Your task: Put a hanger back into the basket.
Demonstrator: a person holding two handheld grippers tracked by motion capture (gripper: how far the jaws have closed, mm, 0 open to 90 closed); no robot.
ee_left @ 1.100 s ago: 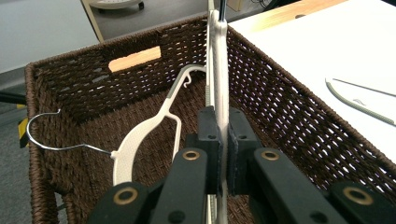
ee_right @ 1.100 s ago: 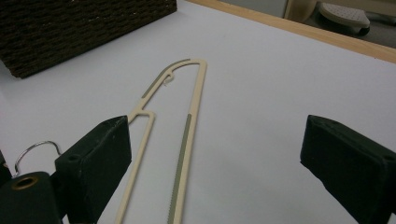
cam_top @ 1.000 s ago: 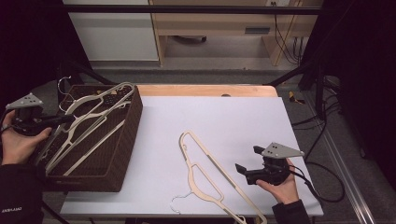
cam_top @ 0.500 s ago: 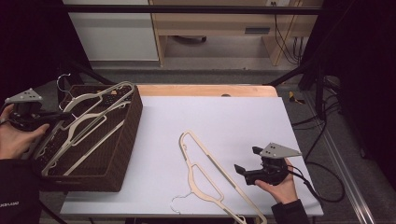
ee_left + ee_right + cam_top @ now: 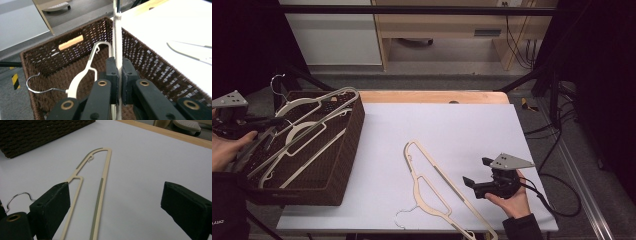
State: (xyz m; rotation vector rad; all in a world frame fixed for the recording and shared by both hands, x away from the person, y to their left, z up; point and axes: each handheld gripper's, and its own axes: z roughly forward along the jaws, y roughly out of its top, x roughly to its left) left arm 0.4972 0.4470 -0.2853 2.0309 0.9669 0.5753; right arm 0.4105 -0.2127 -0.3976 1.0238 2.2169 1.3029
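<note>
**Hangers: one clamped over basket, one loose on table**

Nearest the person, the right gripper (image 5: pixel 473 172) is resting low over the white table (image 5: pixel 452 125), cradled in the right hand (image 5: pixel 511 199). Its jaws are standing wide apart with nothing between them. In the right gripper view, the gripper (image 5: pixel 115 205) is looking along the loose hanger (image 5: pixel 96 187), which is passing just beside one jaw without clear contact.

That loose hanger (image 5: pixel 432 192) is lying flat on the table, just left of the right gripper, its wire hook (image 5: pixel 404 216) pointing toward the near table edge.

At the left, the left hand (image 5: pixel 227 147) is holding the left gripper (image 5: pixel 274 120) beside the basket (image 5: pixel 319 187). In the left gripper view its jaws (image 5: pixel 119 75) are pressing together on the thin edge of a cream hanger (image 5: pixel 117 32), which is running upright between the pads. This held hanger (image 5: pixel 319 102) is lying tilted across the basket's top, resting on its far rim.

Inside the basket, a second hanger (image 5: pixel 83 75) is lying against the weave, its wire hook (image 5: pixel 37 85) reaching toward the basket wall. From the high view, further cream hangers (image 5: pixel 299 145) are lying stacked in the basket; their exact count cannot be told.

Beyond the table, a wooden edge (image 5: pixel 432 96) is bordering the white surface.
</note>
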